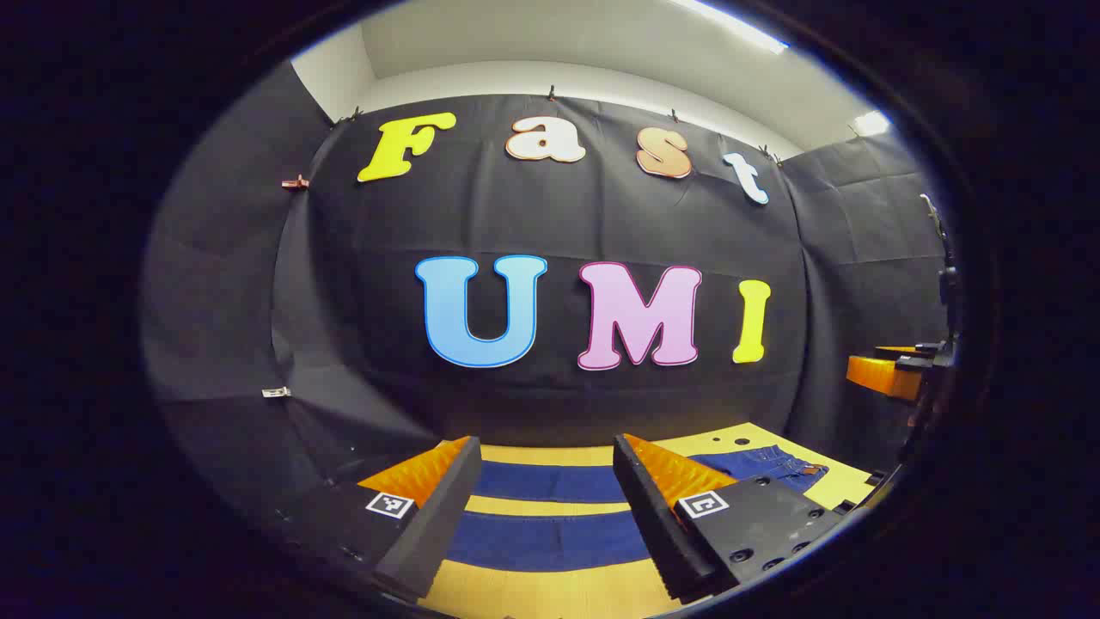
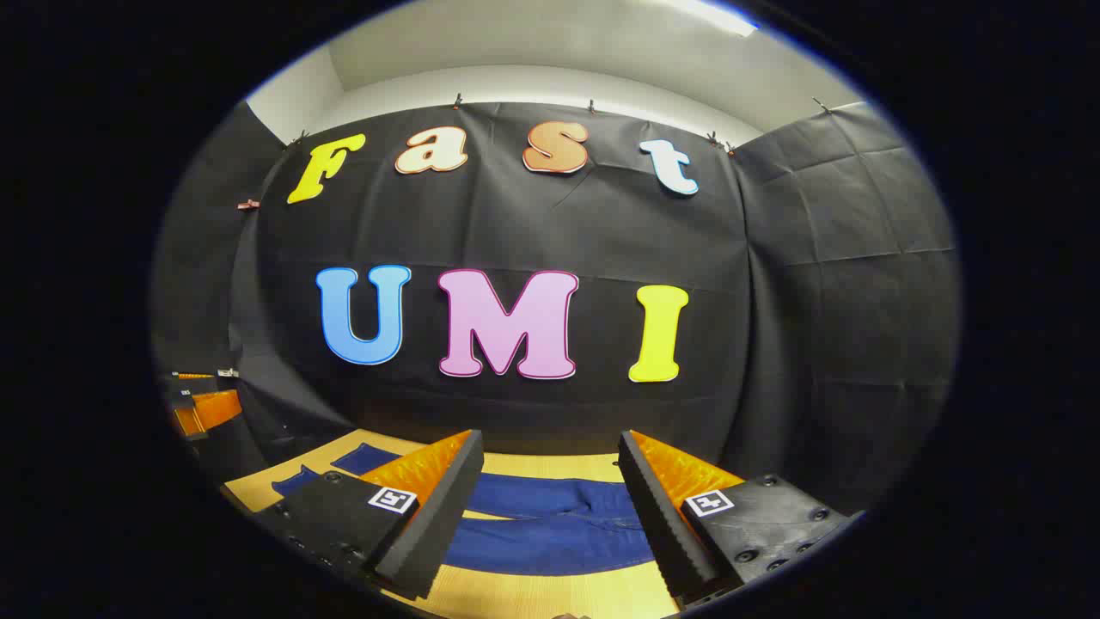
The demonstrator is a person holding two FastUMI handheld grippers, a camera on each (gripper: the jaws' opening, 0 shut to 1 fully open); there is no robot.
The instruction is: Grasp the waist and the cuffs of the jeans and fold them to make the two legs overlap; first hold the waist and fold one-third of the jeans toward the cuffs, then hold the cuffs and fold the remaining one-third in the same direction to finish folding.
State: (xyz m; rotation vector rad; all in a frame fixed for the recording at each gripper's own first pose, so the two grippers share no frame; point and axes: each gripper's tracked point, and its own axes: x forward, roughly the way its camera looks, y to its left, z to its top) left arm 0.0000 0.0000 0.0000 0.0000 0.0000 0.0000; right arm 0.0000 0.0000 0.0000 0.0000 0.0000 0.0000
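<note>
Blue jeans point(image 1: 550, 540) lie flat on the yellow table point(image 1: 533, 593), the two legs apart as parallel bands. Their waist point(image 1: 778, 464), with a brown patch, lies to the right in the left gripper view. My left gripper point(image 1: 546, 445) hovers open above the legs with nothing between its fingers. In the right gripper view, the jeans point(image 2: 550, 524) widen where the legs join, and the cuffs point(image 2: 361, 457) lie far left. My right gripper point(image 2: 550, 438) is open above that upper part, holding nothing. The right gripper point(image 1: 894, 374) also shows at the right edge of the left gripper view.
The black cloth wall point(image 1: 550, 404) stands close behind the table's far edge. The table point(image 2: 533, 595) runs wood-grained under both grippers. The left gripper point(image 2: 202, 408) shows at the left edge of the right gripper view, beside the side wall.
</note>
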